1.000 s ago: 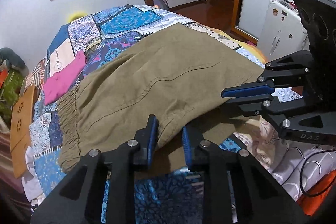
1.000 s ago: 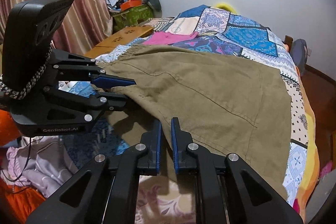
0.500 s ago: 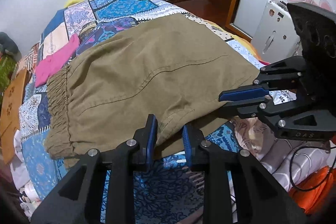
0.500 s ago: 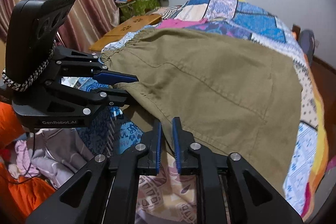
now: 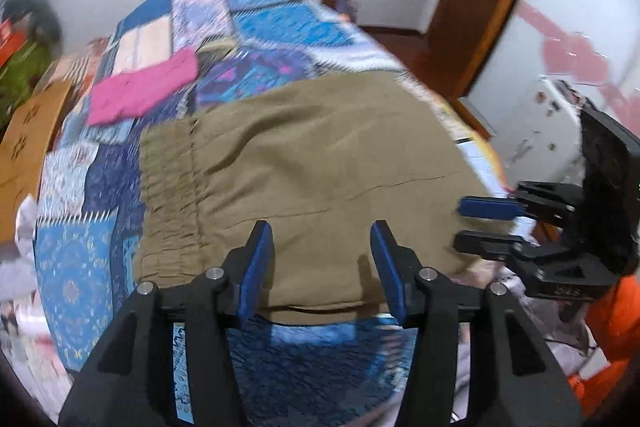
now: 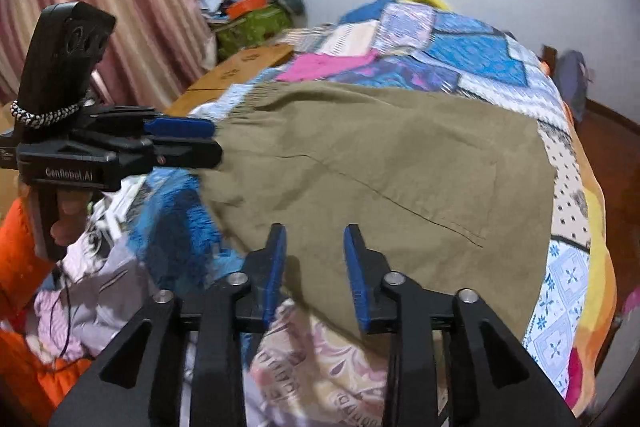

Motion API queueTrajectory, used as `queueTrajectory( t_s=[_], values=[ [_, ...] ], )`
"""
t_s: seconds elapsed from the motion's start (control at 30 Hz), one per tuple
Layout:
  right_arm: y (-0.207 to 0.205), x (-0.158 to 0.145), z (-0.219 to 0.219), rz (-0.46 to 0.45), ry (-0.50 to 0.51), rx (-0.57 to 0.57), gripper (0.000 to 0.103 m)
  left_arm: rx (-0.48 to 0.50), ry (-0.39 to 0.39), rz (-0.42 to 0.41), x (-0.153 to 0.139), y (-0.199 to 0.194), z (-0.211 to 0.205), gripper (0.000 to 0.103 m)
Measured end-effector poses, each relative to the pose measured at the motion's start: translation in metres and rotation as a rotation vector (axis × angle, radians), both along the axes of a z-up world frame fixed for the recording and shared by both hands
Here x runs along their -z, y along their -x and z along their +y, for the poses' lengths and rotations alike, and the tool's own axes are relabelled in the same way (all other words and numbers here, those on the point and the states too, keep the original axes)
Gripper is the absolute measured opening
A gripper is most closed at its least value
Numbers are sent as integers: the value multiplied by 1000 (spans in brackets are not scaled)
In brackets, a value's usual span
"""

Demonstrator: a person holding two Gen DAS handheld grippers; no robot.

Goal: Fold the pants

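Observation:
The olive pants (image 5: 320,155) (image 6: 380,155) lie folded and flat on the patchwork bedspread (image 5: 72,267) (image 6: 480,51). Their gathered waistband (image 5: 168,179) (image 6: 256,99) is at the left end. My left gripper (image 5: 320,239) (image 6: 216,141) hovers over the near edge of the pants with its jaws opening. The fabric lies under the gap and the pads do not press it. My right gripper (image 6: 314,239) (image 5: 460,223) is over the near edge towards the leg end. Its jaws are opening too, and nothing is pinched between them.
A pink cloth (image 5: 140,91) (image 6: 332,61) lies on the bed beyond the pants. A wooden board (image 5: 28,131) (image 6: 236,67) flanks the bed's left side, and a white cabinet (image 5: 536,131) stands right. Loose clothes (image 6: 100,287) and an orange sleeve (image 6: 16,247) crowd the near side.
Both grippers have let go of the near edge of the pants and their jaws have spread. The fabric now lies flat. The left gripper has rolled and shifted sideways.

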State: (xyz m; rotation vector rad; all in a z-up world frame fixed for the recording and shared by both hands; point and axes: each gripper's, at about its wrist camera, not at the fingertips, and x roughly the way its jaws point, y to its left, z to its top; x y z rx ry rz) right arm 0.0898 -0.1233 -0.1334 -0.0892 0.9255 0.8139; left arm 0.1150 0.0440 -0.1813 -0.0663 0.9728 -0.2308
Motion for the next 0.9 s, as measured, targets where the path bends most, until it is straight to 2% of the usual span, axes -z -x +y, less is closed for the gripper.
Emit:
queueTrajectory(
  t_s=[0.1,0.27,0.4,0.63,0.7,0.8,0.9],
  values=[
    [-2,16,1,41,46,6,34,-10,-18,58,27,-2,4,51],
    [5,16,-9,29,59,3,34,17,-111,9,33,18,-4,51],
    [6,19,-19,37,61,25,34,13,-90,12,36,20,1,51],
    [3,17,-36,66,75,75,35,-51,9,26,13,18,21,51],
    [-2,15,-42,72,82,102,35,-94,-2,-1,1,15,31,51],
    [-5,8,-49,63,71,134,35,-170,-60,-39,-13,3,48,51],
    [-10,0,-57,30,53,166,38,-214,-57,-49,-19,-16,66,54]
  ],
)
